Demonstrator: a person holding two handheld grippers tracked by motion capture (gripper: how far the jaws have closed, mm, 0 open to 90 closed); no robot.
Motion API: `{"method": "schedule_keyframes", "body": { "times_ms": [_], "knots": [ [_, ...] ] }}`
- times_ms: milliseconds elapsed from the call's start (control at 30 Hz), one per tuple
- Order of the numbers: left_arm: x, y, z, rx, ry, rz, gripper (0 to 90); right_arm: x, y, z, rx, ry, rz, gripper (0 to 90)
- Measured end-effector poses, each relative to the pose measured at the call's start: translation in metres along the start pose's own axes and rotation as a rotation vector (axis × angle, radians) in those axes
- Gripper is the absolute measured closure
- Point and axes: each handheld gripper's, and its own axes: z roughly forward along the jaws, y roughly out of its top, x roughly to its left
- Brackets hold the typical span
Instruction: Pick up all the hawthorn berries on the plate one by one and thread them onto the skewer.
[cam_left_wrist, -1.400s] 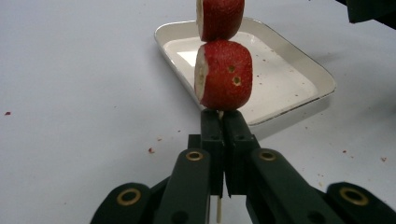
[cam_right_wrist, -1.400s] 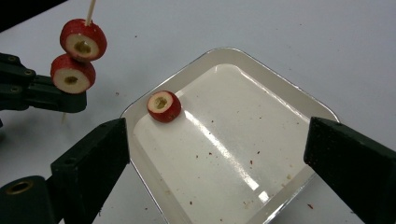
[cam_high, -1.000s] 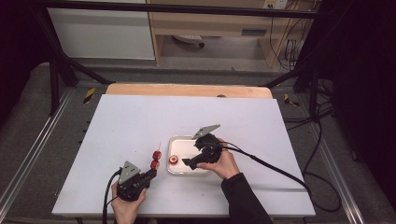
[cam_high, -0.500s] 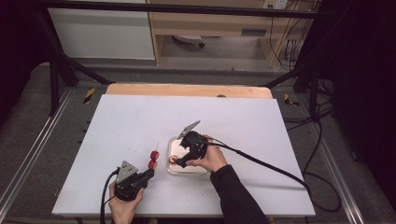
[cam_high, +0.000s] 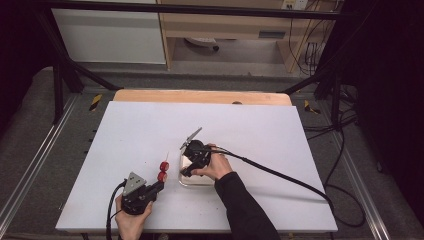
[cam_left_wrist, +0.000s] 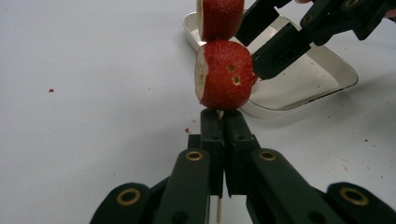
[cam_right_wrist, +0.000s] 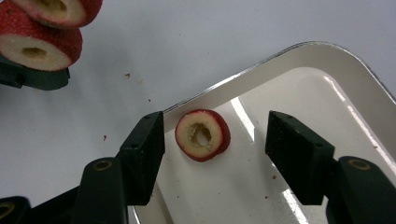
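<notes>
White table (cam_high: 260, 135), wooden strip along its far edge, set on grey floor between black frame legs. Metal tray (cam_right_wrist: 327, 74) lies near the table's middle. Just left of the tray, a skewer (cam_left_wrist: 218, 212) with two red fruit pieces (cam_left_wrist: 224, 74) is clamped in the left gripper (cam_left_wrist: 223, 126). One cored fruit ring (cam_right_wrist: 202, 135) lies in the tray between the unclenched jaws of the right gripper (cam_right_wrist: 215, 149), which have just been closing. Since the earlier frame, the right gripper is seen shifted leftward over the tray.

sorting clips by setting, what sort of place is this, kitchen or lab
Most likely a lab or recording bench, not a kitchen: a white table framed by black metal struts, cables trailing to hand-held grippers, and more wiring on the floor. The only food is cored red fruit on a skewer and in a tray.
</notes>
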Motion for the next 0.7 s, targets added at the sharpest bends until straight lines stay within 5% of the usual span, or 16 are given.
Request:
{"method": "schedule_keyframes", "body": {
  "times_ms": [200,700],
  "knots": [
    [0.000,0.000,0.000,0.000,-0.001,0.000,87.8,0.001,0.002,0.006,0.031,0.007,0.017,43.0],
    [0.001,0.000,0.000,0.002,0.001,0.000,87.8,0.003,0.003,0.013,0.057,0.017,-0.054,58.3]
  ]
}}
